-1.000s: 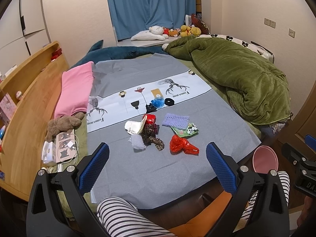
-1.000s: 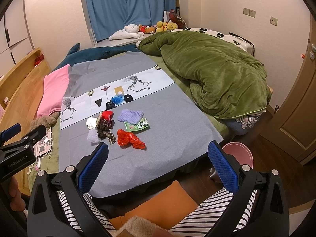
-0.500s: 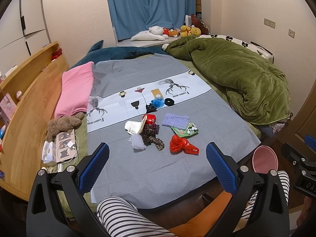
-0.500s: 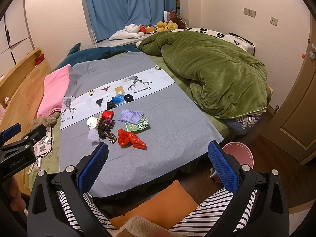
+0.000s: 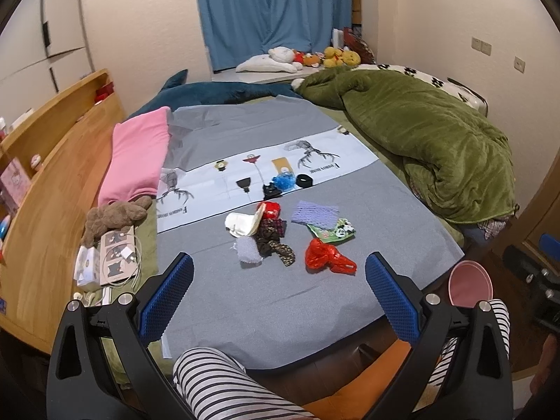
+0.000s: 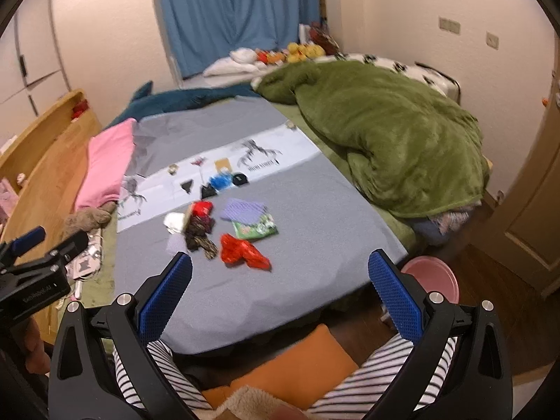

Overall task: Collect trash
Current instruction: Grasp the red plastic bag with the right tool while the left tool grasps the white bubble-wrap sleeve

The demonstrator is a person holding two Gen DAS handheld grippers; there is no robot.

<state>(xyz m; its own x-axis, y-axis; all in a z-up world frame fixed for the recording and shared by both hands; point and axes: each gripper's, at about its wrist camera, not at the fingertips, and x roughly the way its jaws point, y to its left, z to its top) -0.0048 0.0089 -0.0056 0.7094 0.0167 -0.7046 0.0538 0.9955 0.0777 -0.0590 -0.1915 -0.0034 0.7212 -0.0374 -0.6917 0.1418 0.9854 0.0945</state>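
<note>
The right wrist view has shifted since half a second ago: the bed now sits lower and slightly blurred in it and the pink bin has slid closer to the right finger, so the right gripper [image 6: 280, 295] appears to be tipping forward, while the left gripper [image 5: 278, 295] has hardly moved.

The trash lies in a loose cluster near the middle of the grey sheet [image 5: 245, 308] spread over the bed, well ahead of both grippers. Nearest is a crumpled red plastic bag [image 5: 327, 256]; just behind it sit a green snack wrapper [image 5: 332, 232] and a purple mesh piece [image 5: 315, 212]. To the left are dark patterned scraps [image 5: 274, 245], a white crumpled paper [image 5: 239, 224] and a pale foam bit [image 5: 247, 250].

All of it looks light, soft and crushable, with nothing fragile. The red bag is probably slippery film, so a pinch across its bunched middle ridge should hold better than a grab at a loose tail. The flat wrapper and mesh would likely need taking at a raised edge, and pressing too deep could catch the sheet as well.

Both grippers have their blue-padded fingers spread wide, holding and touching nothing, above the person's striped knees. The pink bin [image 6: 432, 278] stands on the floor beside the bed's near corner, probably the drop point.
</note>
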